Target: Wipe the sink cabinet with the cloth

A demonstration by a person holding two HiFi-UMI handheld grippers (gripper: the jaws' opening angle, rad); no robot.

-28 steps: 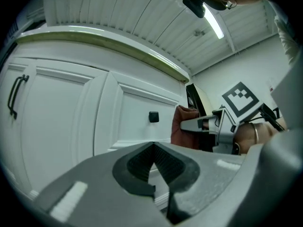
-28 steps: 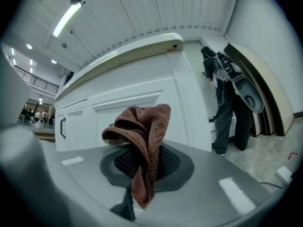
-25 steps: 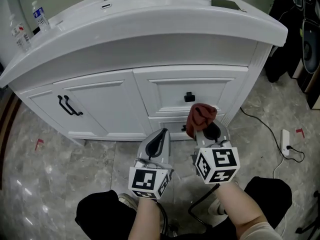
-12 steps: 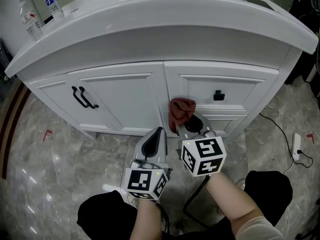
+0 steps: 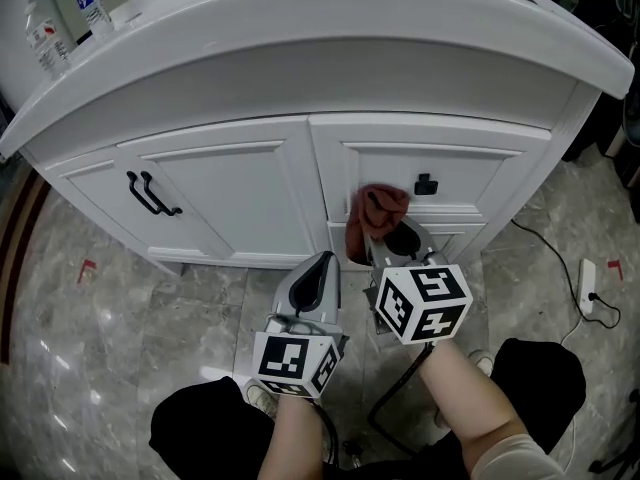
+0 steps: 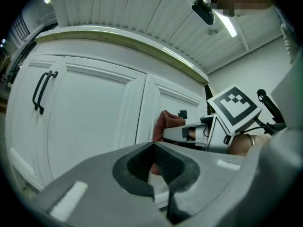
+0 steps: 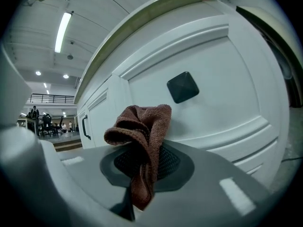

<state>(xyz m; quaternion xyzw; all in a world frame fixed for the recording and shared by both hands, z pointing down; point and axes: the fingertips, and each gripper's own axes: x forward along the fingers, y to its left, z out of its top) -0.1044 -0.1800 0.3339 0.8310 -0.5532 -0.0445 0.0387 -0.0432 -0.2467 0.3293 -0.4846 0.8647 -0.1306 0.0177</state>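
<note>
A white sink cabinet (image 5: 230, 183) fills the upper half of the head view, with doors at the left and drawers at the right. My right gripper (image 5: 385, 236) is shut on a reddish-brown cloth (image 5: 376, 213), bunched against the upper drawer front just left of its black knob (image 5: 426, 184). In the right gripper view the cloth (image 7: 140, 141) hangs out of the shut jaws below the knob (image 7: 182, 87). My left gripper (image 5: 318, 278) is shut with nothing in it, low in front of the cabinet, left of the right one. The left gripper view shows the cloth (image 6: 166, 123) held by the right gripper.
Two black bar handles (image 5: 148, 194) sit on the left door. Two water bottles (image 5: 45, 36) stand on the countertop's far left. A white power strip (image 5: 586, 289) and cable lie on the marble floor at the right. The person's knees show at the bottom edge.
The right gripper with the cloth moved left from the knob to the strip between door and drawer, then back right and a little up, close to the knob. The left gripper stayed low.
</note>
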